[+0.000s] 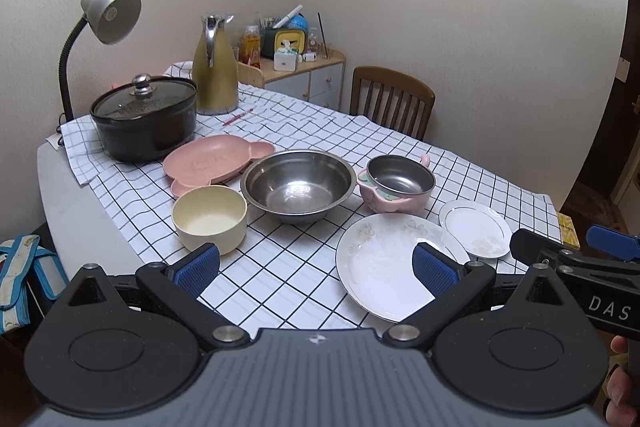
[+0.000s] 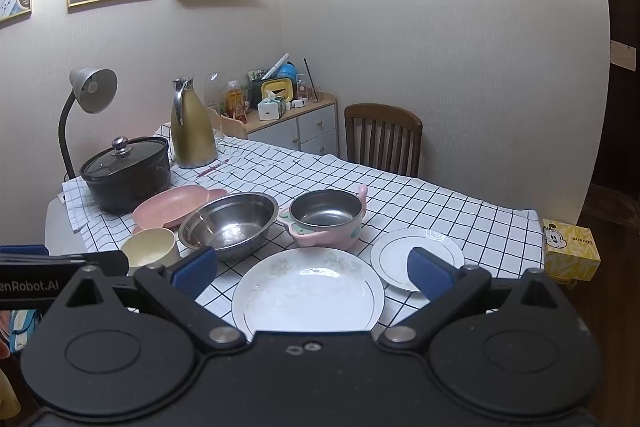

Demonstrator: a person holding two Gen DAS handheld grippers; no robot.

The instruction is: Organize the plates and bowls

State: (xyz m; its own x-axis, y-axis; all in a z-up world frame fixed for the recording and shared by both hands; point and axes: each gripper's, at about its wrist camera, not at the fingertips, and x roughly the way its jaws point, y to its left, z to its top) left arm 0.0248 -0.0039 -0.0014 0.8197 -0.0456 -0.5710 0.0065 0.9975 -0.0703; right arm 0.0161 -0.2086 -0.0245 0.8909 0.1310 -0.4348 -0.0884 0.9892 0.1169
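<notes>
While both grippers hover near table edge, nothing gripped: left gripper wide open, empty; right gripper wide open, empty. Left to right: cream bowl, steel bowl, pink-handled bowl, large plate, small plate. Judged start of stacking; next needs rim pinch on small plate.

cup left | steel bowl middle | large plate front-right | small plate right

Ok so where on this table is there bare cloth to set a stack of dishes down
Bare cloth lies behind the steel bowl and pink-handled bowl, toward the chair, and in front of the cream bowl beside the large plate. The dishes in the middle row nearly touch, and the pot and jug fill the far left corner.
</notes>
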